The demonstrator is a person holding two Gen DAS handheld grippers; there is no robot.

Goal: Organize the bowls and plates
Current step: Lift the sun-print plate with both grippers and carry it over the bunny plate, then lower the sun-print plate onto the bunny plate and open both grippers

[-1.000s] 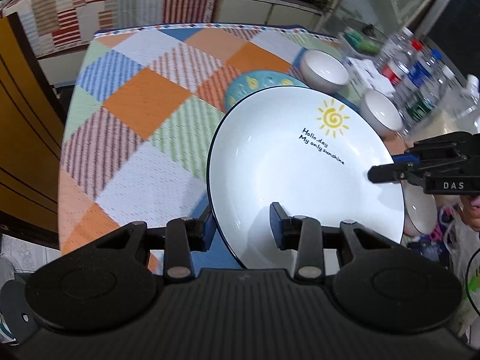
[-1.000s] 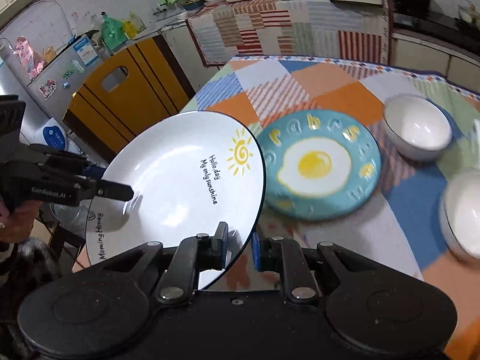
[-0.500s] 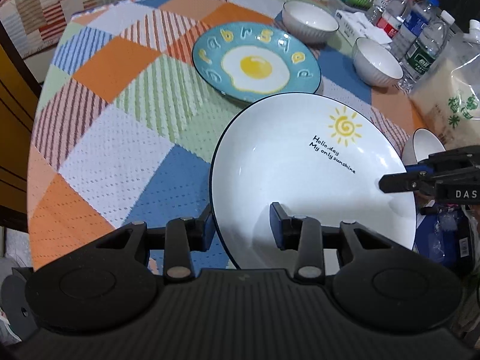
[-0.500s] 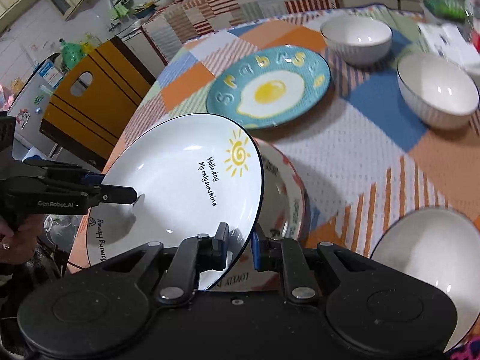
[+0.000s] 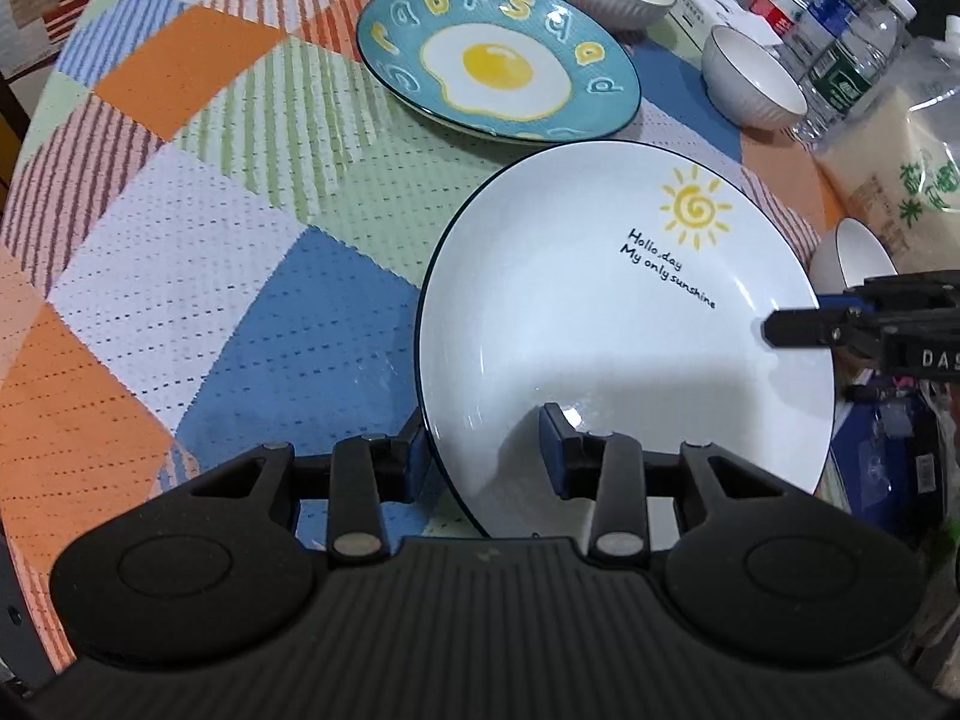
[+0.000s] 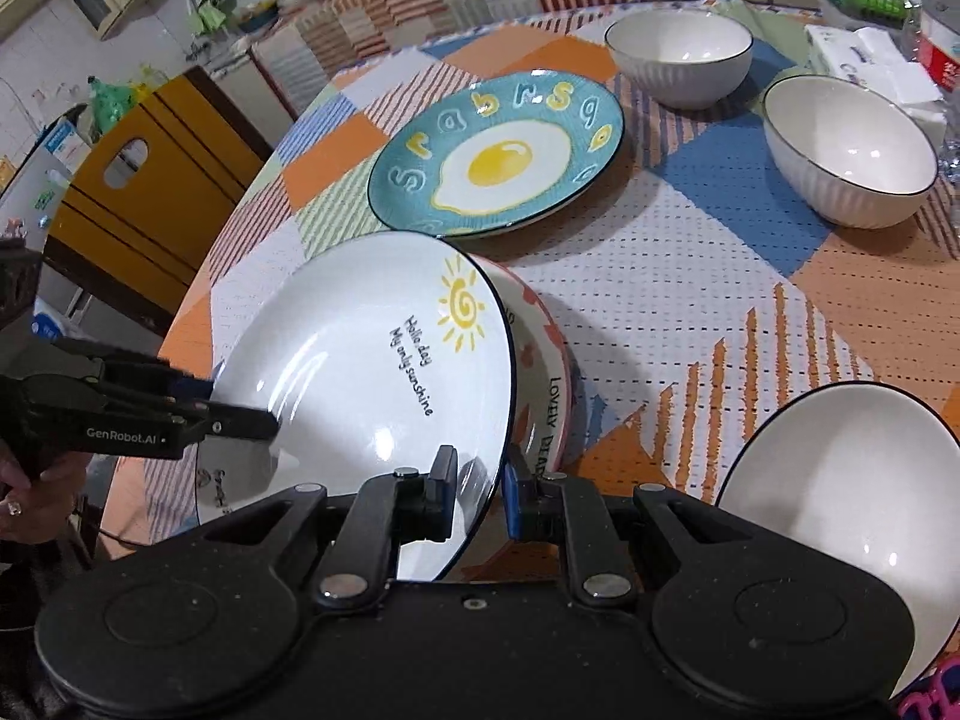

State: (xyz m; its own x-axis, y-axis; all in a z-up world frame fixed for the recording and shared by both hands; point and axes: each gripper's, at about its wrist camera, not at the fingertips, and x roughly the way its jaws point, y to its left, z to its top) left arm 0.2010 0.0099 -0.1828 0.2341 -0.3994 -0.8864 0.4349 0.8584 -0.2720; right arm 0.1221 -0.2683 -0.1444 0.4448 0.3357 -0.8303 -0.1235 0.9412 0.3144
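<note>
My left tool [image 5: 485,450] is closed on the near rim of the white sun plate [image 5: 624,324], one finger under, one on the inner face. My right tool [image 6: 477,489] grips the same plate at the opposite rim, jaws narrow, pinching the edge. The plate is carried between both tools, tilted, over the near part of the worktop [image 5: 198,276].

Directly beneath it, in the right wrist view, sits a plate with red pattern and lettering [image 6: 549,372]; most of it is hidden by the sun plate, and I cannot tell whether the two touch.

Containers: the blue egg plate [image 5: 498,60] lies flat further back, nothing in it. Two white bowls [image 6: 678,57] [image 6: 849,147] stand beyond it, both empty. A third white bowl [image 6: 840,510] is near my right tool, empty, partly cut off by the tool body.

At the right edge of the left wrist view: water bottles [image 5: 840,48] and a bag of grain [image 5: 900,180], partly cut off. The bag's print is unreadable.
</note>
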